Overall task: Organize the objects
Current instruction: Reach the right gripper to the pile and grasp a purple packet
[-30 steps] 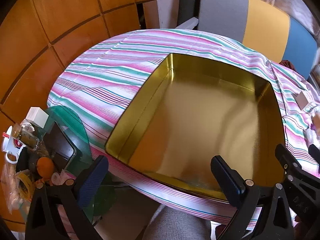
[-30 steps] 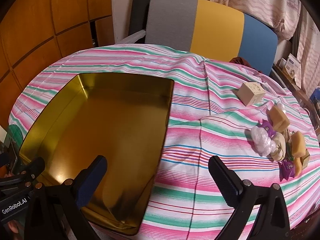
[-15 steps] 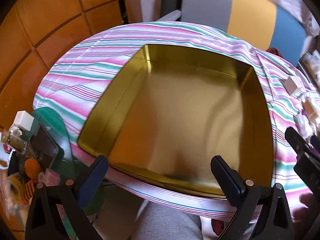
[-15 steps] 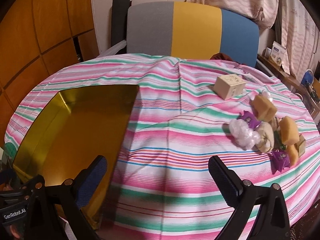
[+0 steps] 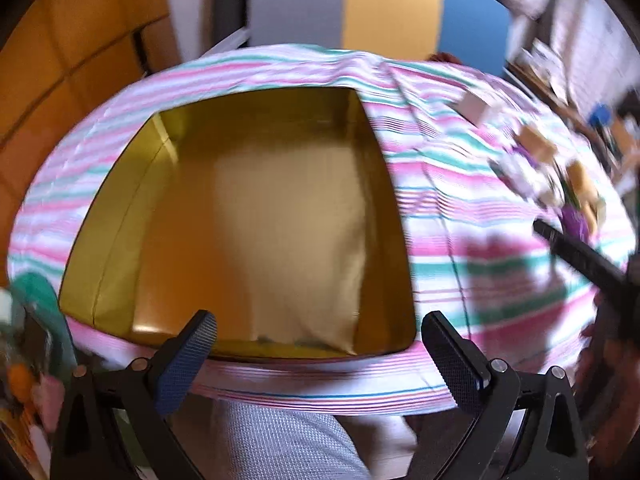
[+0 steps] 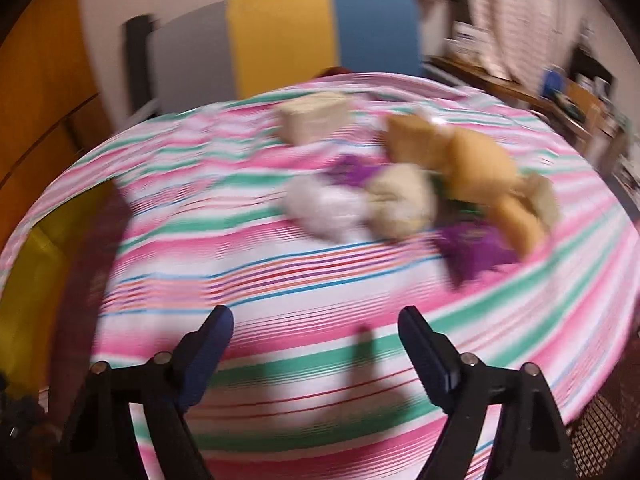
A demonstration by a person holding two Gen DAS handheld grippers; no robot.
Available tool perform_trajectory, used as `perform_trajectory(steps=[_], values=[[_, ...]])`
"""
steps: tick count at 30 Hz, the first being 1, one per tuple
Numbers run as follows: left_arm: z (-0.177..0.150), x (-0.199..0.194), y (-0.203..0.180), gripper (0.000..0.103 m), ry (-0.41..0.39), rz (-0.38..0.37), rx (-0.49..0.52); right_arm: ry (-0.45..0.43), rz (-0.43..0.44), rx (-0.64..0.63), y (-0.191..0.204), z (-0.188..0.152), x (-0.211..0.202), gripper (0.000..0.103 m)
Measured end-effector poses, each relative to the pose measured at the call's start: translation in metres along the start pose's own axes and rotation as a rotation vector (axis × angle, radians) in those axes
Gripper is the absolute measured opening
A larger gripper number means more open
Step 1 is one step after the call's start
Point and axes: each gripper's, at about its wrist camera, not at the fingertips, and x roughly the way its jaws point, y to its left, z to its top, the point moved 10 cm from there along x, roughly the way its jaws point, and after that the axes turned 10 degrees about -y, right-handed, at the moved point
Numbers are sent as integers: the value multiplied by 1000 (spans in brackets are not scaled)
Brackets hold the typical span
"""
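1. The left gripper [image 5: 318,330] hangs over the near edge of the table, its two fingers spread wide with nothing between them.
2. Just beyond those fingers sits a gold tin [image 5: 256,216], open at the top and with nothing in it, on the left half of a striped tablecloth [image 5: 460,240] of pink, green and white.
3. The right gripper [image 6: 314,326] hovers over bare cloth at the near right of the table, its fingers also wide apart and holding nothing.
4. Both views are blurred, the right one more so, so small details of the objects cannot be told.
5. Ahead of the right gripper, on the far right part of the cloth, lies a cluster of small wrapped items [image 6: 412,192]: white, cream, tan and purple pieces lying close together, several touching.
6. A pale box [image 6: 314,122] stands just beyond the cluster on its left, nearer the far edge.
7. The cluster is well apart from the tin, which shows only as a yellow patch at the left edge of the right wrist view.
8. A chair back [image 6: 280,36] in grey, yellow and blue stands behind the table's far side.
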Motion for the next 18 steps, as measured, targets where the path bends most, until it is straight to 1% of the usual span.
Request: perform_trajectory(steps=[1, 2, 3, 4, 6, 7, 10, 11, 13, 14, 15, 17, 18], values=[[0, 0, -8, 103, 0, -12, 22, -18, -33, 22, -19, 4, 3, 84], [-1, 0, -14, 103, 4, -32, 34, -32, -55, 37, -31, 7, 5, 80], [-1, 0, -23, 103, 12, -68, 36, -60, -85, 63, -49, 14, 7, 77], [-2, 1, -29, 103, 17, -91, 33, -92, -107, 87, -66, 21, 9, 77], [-3, 3, -39, 103, 25, -121, 34, -133, -128, 118, -88, 31, 13, 77], [-3, 4, -43, 103, 24, -124, 41, -142, -124, 126, -97, 36, 19, 77], [-4, 4, -56, 103, 36, -134, 67, -138, -107, 103, -112, 43, 39, 77], [-5, 5, -59, 103, 45, -140, 71, -132, -97, 77, -114, 43, 46, 77], [-6, 7, -63, 103, 55, -129, 85, -109, -101, 20, -118, 39, 60, 75], [-6, 8, -65, 103, 53, -123, 94, -86, -80, 24, -119, 36, 66, 70], [-5, 8, -67, 103, 50, -119, 104, -74, -62, 37, -118, 35, 71, 63], [-2, 9, -72, 103, 48, -117, 115, -69, -52, 49, -118, 32, 73, 55], [0, 11, -75, 103, 51, -117, 116, -70, -36, 52, -117, 32, 74, 50]])
